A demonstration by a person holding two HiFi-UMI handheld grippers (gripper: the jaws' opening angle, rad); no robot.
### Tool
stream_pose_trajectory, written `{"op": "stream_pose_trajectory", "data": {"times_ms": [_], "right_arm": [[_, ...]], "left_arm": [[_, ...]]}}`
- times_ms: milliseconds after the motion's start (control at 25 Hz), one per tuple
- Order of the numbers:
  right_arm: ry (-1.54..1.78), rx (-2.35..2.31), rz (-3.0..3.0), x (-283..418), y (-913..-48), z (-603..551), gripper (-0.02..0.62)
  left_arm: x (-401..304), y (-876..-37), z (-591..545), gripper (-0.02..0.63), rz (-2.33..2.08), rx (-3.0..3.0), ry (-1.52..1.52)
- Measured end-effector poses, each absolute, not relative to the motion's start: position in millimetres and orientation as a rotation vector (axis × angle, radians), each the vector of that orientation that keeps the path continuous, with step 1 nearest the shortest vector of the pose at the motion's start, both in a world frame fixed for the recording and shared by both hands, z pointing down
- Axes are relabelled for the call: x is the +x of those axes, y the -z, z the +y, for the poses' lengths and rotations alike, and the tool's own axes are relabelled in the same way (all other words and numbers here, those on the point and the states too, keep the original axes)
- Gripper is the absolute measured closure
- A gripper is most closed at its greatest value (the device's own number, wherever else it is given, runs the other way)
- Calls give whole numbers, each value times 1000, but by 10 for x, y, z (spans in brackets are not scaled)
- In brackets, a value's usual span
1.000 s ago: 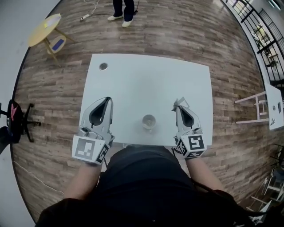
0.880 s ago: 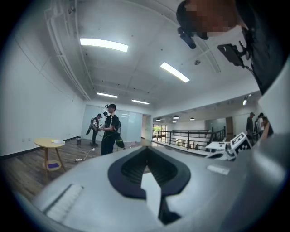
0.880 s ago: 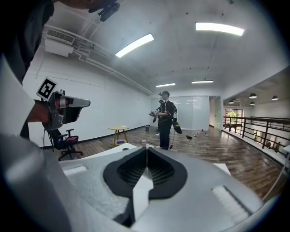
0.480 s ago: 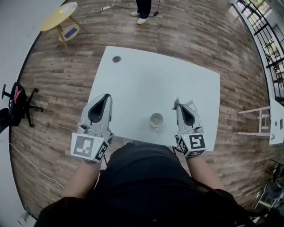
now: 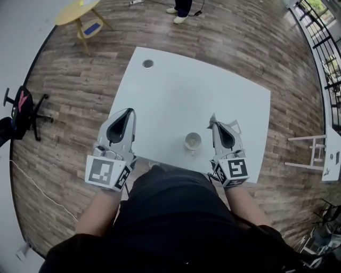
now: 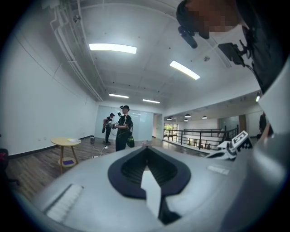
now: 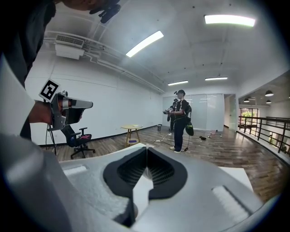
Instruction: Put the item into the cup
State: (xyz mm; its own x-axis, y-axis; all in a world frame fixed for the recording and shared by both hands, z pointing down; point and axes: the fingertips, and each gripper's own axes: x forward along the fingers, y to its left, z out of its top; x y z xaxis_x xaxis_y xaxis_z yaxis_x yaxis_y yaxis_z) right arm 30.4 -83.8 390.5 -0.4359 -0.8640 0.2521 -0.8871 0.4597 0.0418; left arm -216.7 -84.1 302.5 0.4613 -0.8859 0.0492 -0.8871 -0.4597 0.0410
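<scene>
A small pale cup [image 5: 193, 141] stands upright near the front edge of the white table [image 5: 202, 90]. My right gripper [image 5: 213, 120] hovers just right of the cup, pointing away from me. Its jaws are shut on a small pale item [image 5: 211, 118] that sticks out at the tip; what it is I cannot make out. In the right gripper view the jaws [image 7: 145, 147] meet in a closed line. My left gripper [image 5: 129, 111] is held over the table's left edge, shut with nothing in it; the left gripper view [image 6: 146, 147] shows the same.
A round cable hole [image 5: 148, 63] sits in the table's far left corner. On the wooden floor are a yellow side table [image 5: 80, 6], an office chair [image 5: 21, 106], a white stool [image 5: 309, 152] and a standing person [image 5: 184, 9] beyond the table.
In the head view the table and cup have slid right and turned. The cup now lies closer to the right gripper. Both grippers stayed shut.
</scene>
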Motion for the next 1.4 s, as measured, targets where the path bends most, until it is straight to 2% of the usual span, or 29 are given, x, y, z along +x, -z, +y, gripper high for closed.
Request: {"op": "stream_pose_trajectory", "data": {"times_ms": [1400], "right_arm": [[-318, 1479, -2438, 127, -4294, -569, 591]], "left_arm": [[-2066, -3323, -830, 607, -1456, 2627, -160]]}}
